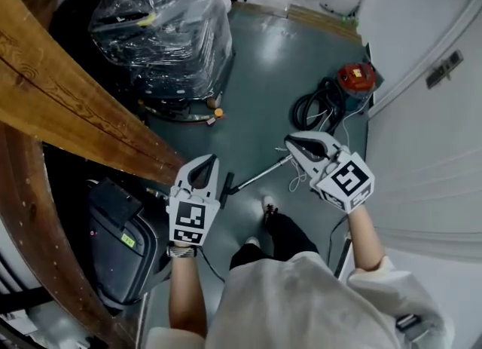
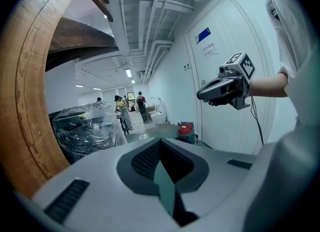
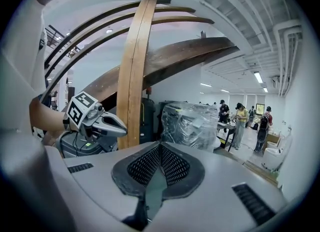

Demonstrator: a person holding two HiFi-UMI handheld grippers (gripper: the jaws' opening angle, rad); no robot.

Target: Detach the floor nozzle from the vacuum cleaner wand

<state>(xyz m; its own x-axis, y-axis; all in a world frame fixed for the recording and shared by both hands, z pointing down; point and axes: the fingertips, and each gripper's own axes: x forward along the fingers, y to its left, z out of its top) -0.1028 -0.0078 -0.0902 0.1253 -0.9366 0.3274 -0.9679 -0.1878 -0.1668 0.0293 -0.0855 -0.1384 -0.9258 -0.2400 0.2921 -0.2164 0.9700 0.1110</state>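
On the grey floor in the head view lies the vacuum's metal wand, with the black floor nozzle at its lower left end. The red canister and coiled black hose sit further off by the wall; the canister also shows in the left gripper view. My left gripper hovers shut and empty above the nozzle end. My right gripper is shut and empty over the wand's far end. Each gripper view shows its own jaws closed together and the other gripper held in the air.
A plastic-wrapped pallet stands ahead on the left. Curved wooden beams and a black machine crowd the left side. A white door is on the right. My shoes stand beside the wand. People are far back.
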